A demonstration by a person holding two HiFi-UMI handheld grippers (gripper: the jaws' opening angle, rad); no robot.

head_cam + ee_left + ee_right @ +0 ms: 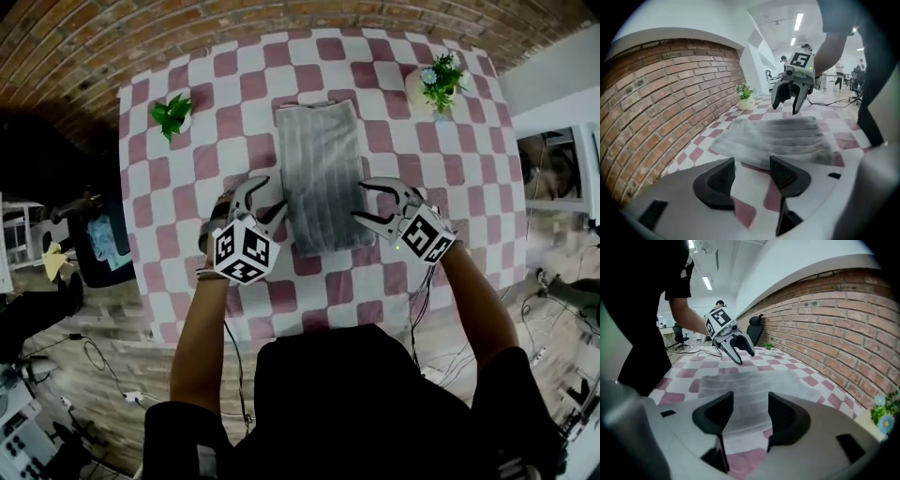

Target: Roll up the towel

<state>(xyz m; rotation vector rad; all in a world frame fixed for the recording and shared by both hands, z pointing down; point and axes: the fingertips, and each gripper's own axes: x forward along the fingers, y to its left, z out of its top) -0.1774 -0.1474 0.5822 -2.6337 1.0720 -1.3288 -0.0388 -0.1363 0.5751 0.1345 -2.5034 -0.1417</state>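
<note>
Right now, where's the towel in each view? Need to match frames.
Head view: towel lies flat, just above picture centre.
Left gripper view: towel at centre, just beyond the jaws, stretching right.
Right gripper view: towel at centre, seen past and between the jaws.
Shared landmark: brick wall, top, left, right.

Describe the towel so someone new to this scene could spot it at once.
On the pink-and-white checked tablecloth before the brick wall, look midway between the leafy plant and the flowering plant. The towel lies flat there: a grey ribbed rectangle, the only plain-coloured cloth, far larger than either plant.
</note>
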